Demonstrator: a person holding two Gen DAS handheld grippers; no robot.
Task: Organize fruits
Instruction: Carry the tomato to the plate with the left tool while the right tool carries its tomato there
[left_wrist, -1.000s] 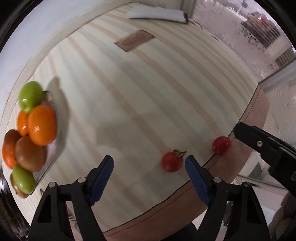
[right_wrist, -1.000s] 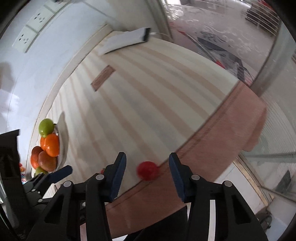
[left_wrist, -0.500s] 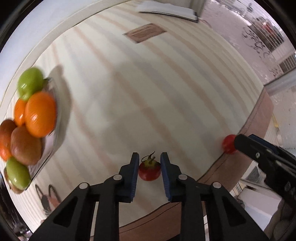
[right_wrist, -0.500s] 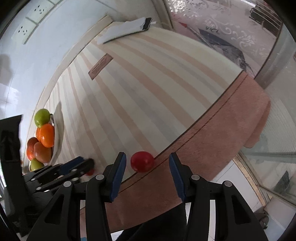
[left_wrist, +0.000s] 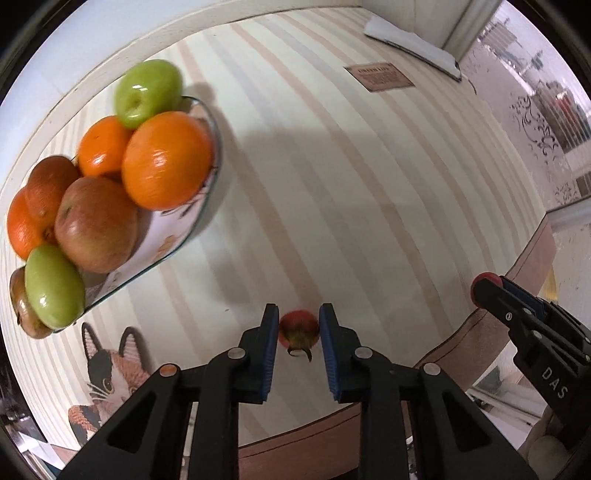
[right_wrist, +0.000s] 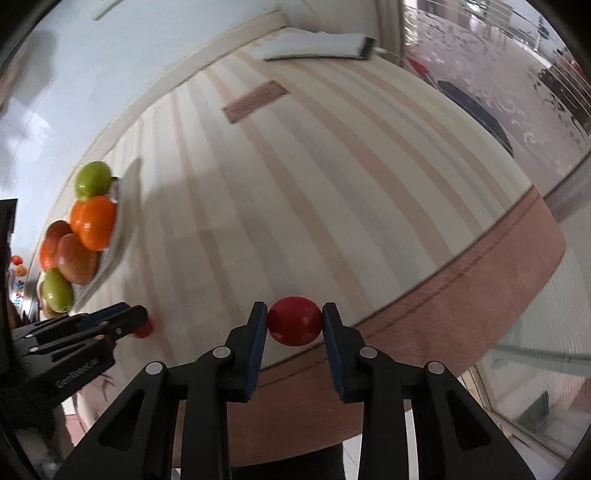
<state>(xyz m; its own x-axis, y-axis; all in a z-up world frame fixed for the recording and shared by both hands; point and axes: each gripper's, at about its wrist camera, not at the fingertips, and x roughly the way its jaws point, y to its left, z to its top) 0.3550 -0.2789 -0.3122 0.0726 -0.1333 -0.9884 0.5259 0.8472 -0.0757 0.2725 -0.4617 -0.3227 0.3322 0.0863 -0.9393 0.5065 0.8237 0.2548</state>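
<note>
My left gripper (left_wrist: 298, 328) is shut on a small red tomato with a dry stem (left_wrist: 298, 330), just above the striped tabletop. Left of it stands a glass fruit bowl (left_wrist: 168, 236) heaped with oranges (left_wrist: 166, 158), green apples (left_wrist: 147, 90) and a red apple (left_wrist: 96, 221). My right gripper (right_wrist: 294, 323) is closing, and its pads press both sides of a smooth red tomato (right_wrist: 294, 325) over the table's front edge. In the right wrist view the left gripper (right_wrist: 138, 319) shows at the lower left, with the bowl (right_wrist: 118, 236) beyond it.
A cat-patterned mat (left_wrist: 110, 369) lies in front of the bowl. A brown label (left_wrist: 382, 75) and a white folded cloth (left_wrist: 410, 40) sit at the far end. A brown band (right_wrist: 461, 295) marks the table's front edge, and a white wall runs behind the bowl.
The left jaws closed on the stemmed tomato and carried it toward the bowl, which now looms larger. The right jaws closed onto the smooth tomato at the table edge.
</note>
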